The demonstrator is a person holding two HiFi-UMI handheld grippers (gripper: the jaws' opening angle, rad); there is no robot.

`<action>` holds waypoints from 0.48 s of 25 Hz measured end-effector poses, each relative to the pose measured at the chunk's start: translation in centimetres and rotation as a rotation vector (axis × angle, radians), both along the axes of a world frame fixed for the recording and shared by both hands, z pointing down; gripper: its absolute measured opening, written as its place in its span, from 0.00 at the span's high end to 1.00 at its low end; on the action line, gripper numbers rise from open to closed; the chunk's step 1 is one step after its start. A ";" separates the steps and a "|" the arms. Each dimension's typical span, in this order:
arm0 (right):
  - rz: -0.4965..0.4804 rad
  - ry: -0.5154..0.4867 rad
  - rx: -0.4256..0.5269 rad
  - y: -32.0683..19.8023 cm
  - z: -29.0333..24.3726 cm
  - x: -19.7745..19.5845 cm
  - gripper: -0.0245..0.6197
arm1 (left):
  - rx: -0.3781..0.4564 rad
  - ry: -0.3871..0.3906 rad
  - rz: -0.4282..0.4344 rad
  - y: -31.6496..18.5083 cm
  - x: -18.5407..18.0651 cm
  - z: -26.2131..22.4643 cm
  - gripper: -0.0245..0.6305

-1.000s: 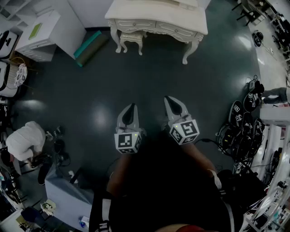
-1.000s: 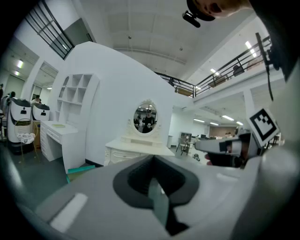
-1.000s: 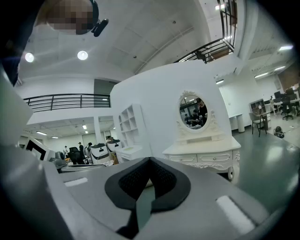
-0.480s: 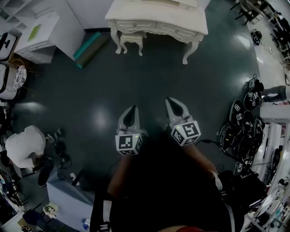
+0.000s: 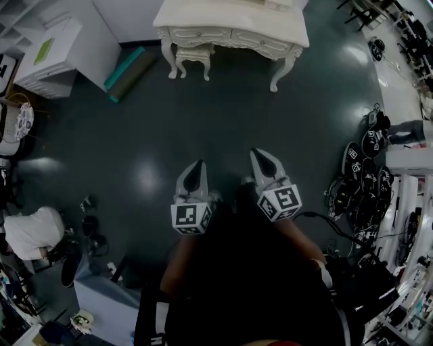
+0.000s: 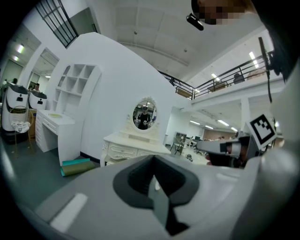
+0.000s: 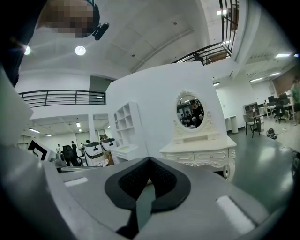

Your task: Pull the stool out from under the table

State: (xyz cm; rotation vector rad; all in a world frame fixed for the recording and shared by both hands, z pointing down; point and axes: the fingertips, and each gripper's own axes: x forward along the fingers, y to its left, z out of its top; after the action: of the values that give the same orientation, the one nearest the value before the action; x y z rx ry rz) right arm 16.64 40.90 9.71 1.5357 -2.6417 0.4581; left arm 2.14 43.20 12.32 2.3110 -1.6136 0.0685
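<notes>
Both clenched, empty: left gripper (image 5: 197,164), right gripper (image 5: 259,154).
Side by side, apart; stool (image 5: 191,55) well ahead of both, tucked under table (image 5: 230,20).

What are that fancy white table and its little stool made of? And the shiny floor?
The table looks like painted wood, cream-white: carved curvy legs and drawer fronts suggest it, though moulded plastic is possible. The stool matches, same colour and curved legs. The floor seems smooth, dark coated concrete or vinyl; it shows bright light reflections.
</notes>
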 end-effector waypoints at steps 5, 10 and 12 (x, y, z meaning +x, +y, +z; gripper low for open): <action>0.011 -0.001 -0.014 -1.4 0.8 -0.2 0.97 | -0.026 0.036 -0.003 -1.4 -0.6 0.9 0.95; 0.010 -0.014 -0.019 -5.0 1.7 -0.3 0.97 | -0.037 0.046 -0.013 -4.6 -0.7 1.1 0.95; 0.003 -0.014 -0.016 -6.9 1.8 -0.4 0.97 | -0.044 0.052 -0.017 -6.2 -0.6 1.1 0.95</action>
State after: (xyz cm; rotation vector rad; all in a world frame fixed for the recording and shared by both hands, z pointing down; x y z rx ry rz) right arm 16.27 34.03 11.49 1.5374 -2.6405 0.4906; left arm 1.54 37.00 13.47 2.2475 -1.5900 0.0397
